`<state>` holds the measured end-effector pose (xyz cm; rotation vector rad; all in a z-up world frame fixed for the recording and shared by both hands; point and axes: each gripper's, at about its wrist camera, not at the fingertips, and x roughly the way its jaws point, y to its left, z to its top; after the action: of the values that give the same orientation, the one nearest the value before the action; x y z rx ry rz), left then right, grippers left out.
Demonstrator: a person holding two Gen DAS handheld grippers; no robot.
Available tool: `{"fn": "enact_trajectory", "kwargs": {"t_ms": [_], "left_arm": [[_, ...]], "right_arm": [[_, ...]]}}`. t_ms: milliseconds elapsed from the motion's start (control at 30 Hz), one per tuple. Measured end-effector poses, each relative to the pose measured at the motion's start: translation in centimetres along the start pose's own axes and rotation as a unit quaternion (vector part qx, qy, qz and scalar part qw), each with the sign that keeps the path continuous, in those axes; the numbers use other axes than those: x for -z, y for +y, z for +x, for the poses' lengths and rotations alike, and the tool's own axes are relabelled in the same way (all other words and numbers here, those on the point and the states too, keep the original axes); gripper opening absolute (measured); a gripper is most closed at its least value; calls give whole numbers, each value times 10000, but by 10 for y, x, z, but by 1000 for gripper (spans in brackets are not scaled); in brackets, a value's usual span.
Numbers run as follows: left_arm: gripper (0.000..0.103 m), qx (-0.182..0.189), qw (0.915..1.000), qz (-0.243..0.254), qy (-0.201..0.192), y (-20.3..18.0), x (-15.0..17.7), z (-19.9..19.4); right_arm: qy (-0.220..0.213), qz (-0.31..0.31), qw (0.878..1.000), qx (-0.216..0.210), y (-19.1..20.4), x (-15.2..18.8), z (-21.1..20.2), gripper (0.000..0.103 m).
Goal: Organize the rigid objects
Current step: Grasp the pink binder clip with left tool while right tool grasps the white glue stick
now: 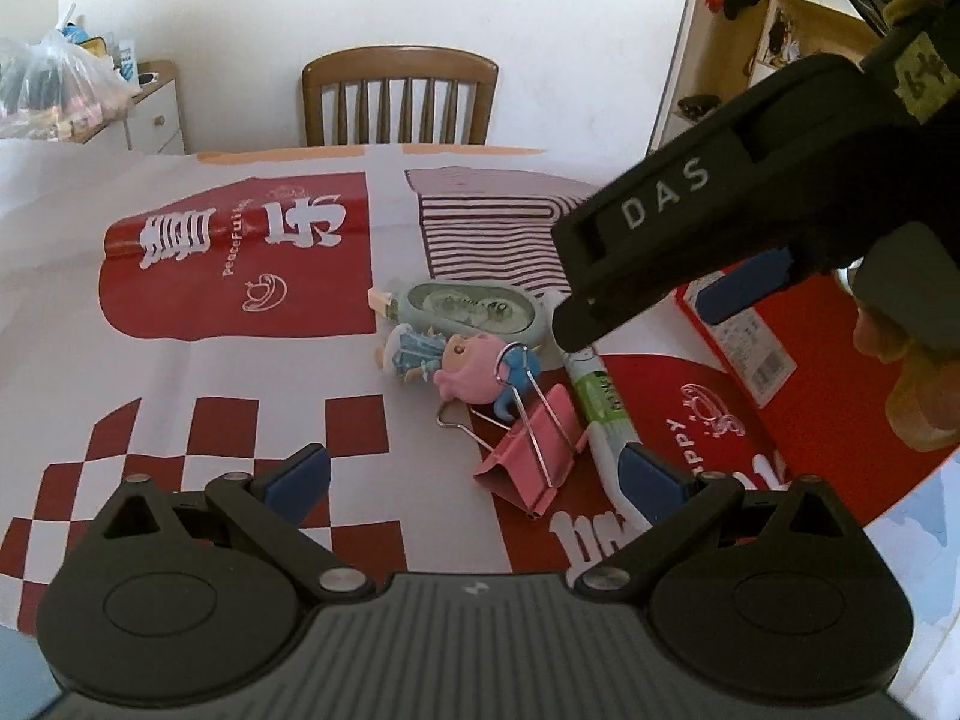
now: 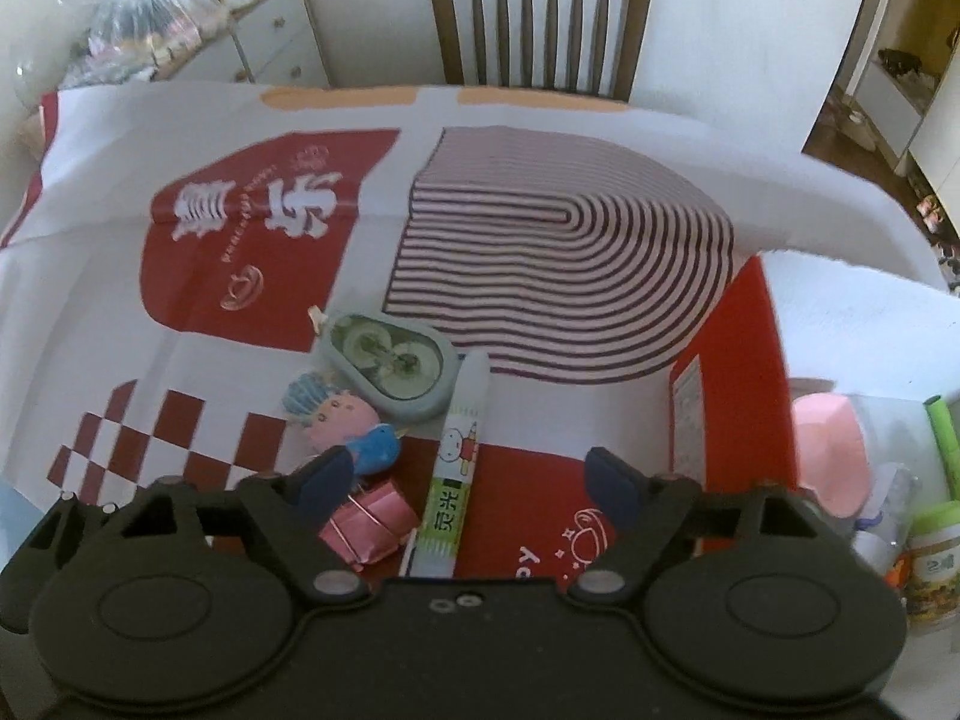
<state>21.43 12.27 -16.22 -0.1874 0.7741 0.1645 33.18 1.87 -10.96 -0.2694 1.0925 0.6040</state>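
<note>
Several small items lie clustered on the red-and-white tablecloth (image 1: 240, 360). A teal correction tape (image 2: 390, 366) lies farthest, with a pink and blue doll (image 2: 342, 426) beside it. A pink binder clip (image 1: 528, 450) and a white-green glue tube (image 2: 456, 462) lie nearest. My left gripper (image 1: 474, 480) is open just above the cloth, with the binder clip between its fingers and untouched. My right gripper (image 2: 471, 483) is open, pointing steeply down over the glue tube, which lies between its fingers with gaps on both sides. In the left wrist view its black body hangs over the tube's far end.
A red box (image 2: 738, 390) stands to the right, holding a pink item (image 2: 828, 450), green pens (image 2: 942, 432) and a small jar (image 2: 933, 564). A wooden chair (image 2: 540, 24) stands behind the table. The table's curved edge (image 1: 900, 492) runs close on the right.
</note>
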Motion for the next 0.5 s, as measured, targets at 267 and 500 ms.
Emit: {"fn": "enact_trajectory", "kwargs": {"t_ms": [267,500], "left_arm": [[100,13,9999,114,-24,-5,1,15],[75,17,9993,350,-143,-13,0,20]], "right_arm": [[267,76,9995,129,-5,-1,25,56],[370,40,9991,185,-4,-1,37,43]]}}
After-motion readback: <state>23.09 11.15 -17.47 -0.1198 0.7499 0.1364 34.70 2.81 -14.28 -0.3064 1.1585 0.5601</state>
